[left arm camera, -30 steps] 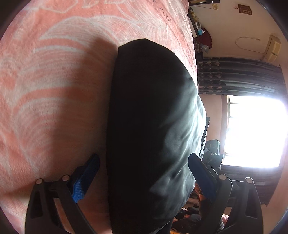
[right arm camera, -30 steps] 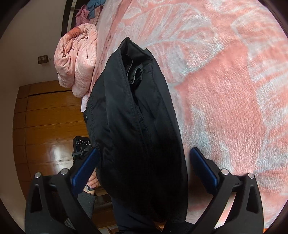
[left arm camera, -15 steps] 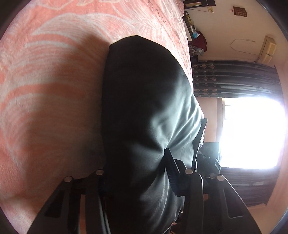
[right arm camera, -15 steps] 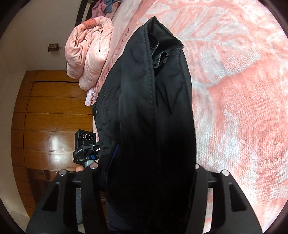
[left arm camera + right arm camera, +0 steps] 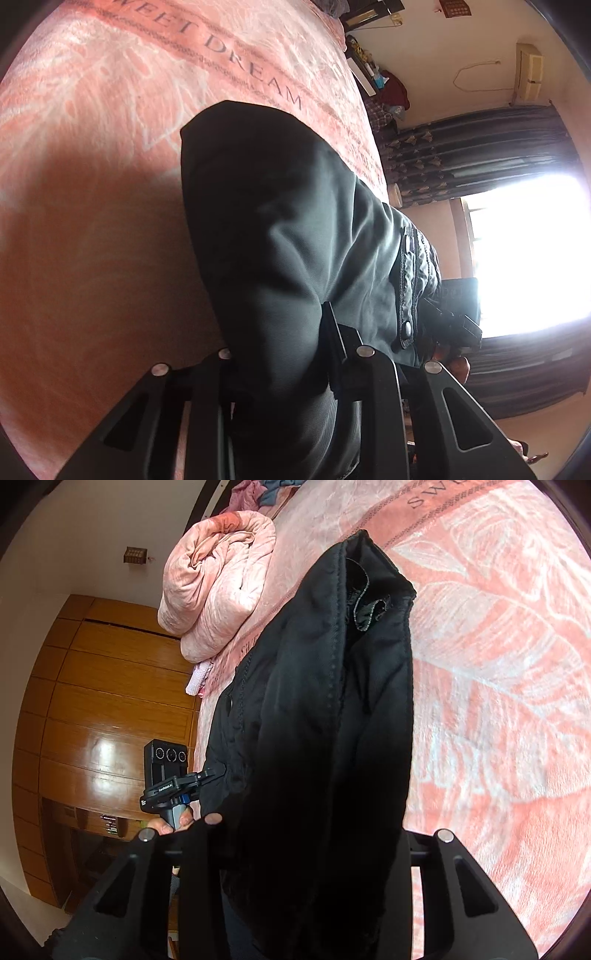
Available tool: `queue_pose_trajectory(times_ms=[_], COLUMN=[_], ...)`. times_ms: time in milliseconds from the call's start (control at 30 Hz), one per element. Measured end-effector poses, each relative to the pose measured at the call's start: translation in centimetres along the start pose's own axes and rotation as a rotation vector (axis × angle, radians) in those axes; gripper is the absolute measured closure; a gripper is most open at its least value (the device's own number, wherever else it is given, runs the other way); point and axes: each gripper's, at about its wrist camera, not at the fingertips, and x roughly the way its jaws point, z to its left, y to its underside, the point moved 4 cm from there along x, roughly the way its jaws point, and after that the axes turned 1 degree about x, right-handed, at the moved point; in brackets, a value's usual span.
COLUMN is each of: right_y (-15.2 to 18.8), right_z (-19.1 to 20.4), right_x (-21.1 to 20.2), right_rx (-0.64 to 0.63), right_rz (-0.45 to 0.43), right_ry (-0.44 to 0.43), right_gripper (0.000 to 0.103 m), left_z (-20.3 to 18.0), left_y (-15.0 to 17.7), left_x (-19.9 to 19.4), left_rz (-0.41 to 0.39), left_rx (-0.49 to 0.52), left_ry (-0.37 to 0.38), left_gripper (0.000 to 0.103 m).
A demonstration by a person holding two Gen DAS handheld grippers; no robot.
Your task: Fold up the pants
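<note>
Dark pants (image 5: 288, 221) lie lengthwise on a pink bedspread (image 5: 92, 192), with the near edge raised off it. My left gripper (image 5: 280, 354) has a bunch of that cloth between its fingers, and the jaws are still closing on it. In the right wrist view the pants (image 5: 325, 709) hang up from the bed, a hem opening showing at the far end. My right gripper (image 5: 306, 834) is closing on a thick fold of the fabric, which hides its pads. The left gripper (image 5: 173, 786), held by a hand, shows beside the pants.
A rolled pink quilt (image 5: 218, 590) lies on the bed's far left edge. A wooden wardrobe (image 5: 92, 686) stands beyond it. A bright window (image 5: 528, 254) with dark curtains (image 5: 480, 147) and a cluttered shelf (image 5: 384, 85) are on the other side. The bedspread (image 5: 498, 664) stretches beyond the pants.
Both grippers went from wide open around the pants to clamped on the cloth. Both have risen, lifting the near edge of the pants off the bedspread.
</note>
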Motion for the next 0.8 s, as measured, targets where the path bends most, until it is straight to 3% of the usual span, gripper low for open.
queue_pose_trajectory(times_ms=[267,400,500,600,633,733,800], right_y=[-9.3,-13.2,-15.4,-16.1,-15.9,-15.8,-15.8], right_z=[1.3,1.0,-0.2,-2.4,-2.9,-3.3,-3.2], right_x=[6.1,8.7,11.1,12.3,12.1,10.4,8.1], right_rx=[-0.028,-0.030,-0.009,0.032,0.028,0.018,0.030], right_rz=[0.011,0.022,0.045,0.065,0.053,0.005,-0.075], right_ry=[0.010,0.018,0.055,0.107,0.132,0.145,0.128], right_gripper=[0.066,0.066,0.062,0.037,0.030,0.030,0.029], left_z=[2.9,4.8,6.6,7.9,8.0,8.1,7.0], left_y=[-10.3,-13.9,-14.9,-14.4,-13.9,-13.6,-13.7], left_x=[-1.4,-1.0,0.1,0.8,0.7,-0.5,-2.0], left_rz=[-0.046,-0.064,-0.054,-0.051,-0.055,-0.105,-0.182], left_rx=[-0.021,-0.040,-0.075,-0.105,-0.104,-0.083,-0.084], left_ry=[-0.070,-0.084,-0.099,-0.078,-0.077,-0.138,-0.182], left_gripper=[0.077,0.077,0.076,0.069,0.062,0.046,0.043])
